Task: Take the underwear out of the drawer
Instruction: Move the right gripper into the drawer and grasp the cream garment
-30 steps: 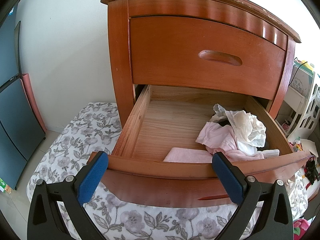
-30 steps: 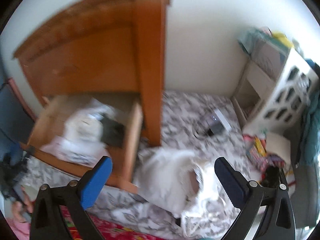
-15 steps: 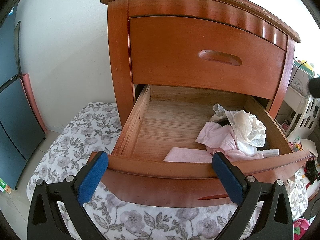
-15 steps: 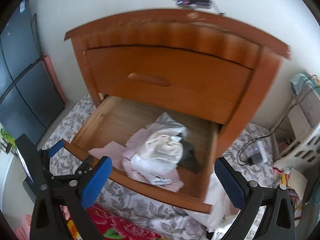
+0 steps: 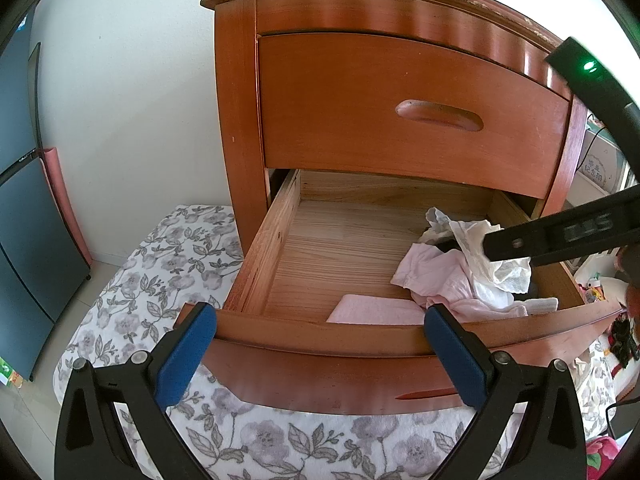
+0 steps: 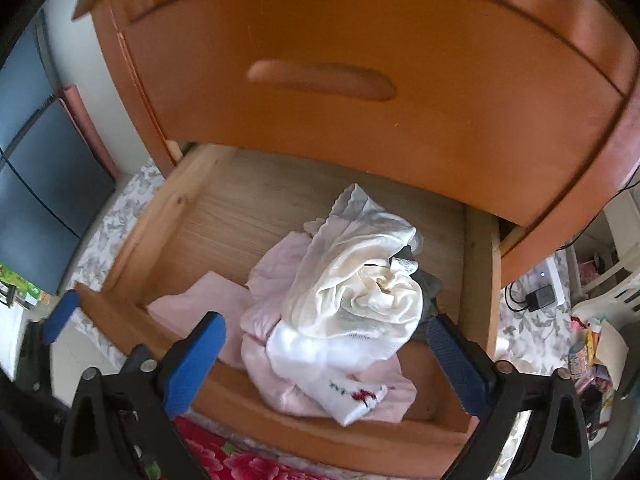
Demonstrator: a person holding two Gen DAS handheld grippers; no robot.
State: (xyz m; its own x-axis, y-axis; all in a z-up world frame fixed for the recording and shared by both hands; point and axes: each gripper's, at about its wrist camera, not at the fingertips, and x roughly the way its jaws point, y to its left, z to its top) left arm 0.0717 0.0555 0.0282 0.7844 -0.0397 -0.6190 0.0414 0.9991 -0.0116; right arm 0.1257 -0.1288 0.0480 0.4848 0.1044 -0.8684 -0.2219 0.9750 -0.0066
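My right tool point(image 6: 326, 354) hangs over the open drawer point(image 6: 360, 438), jaws spread wide though just narrowing slightly, gripping nothing; the heap of underwear point(image 6: 352, 304) lies between and below its pads. My left tool point(image 5: 320, 350), likewise released and empty, sits at the drawer front point(image 5: 320, 376). The underwear point(image 5: 472, 276) rests in the drawer's right half. Beyond rises the nightstand point(image 5: 400, 100) with its closed upper drawer point(image 6: 360, 100).
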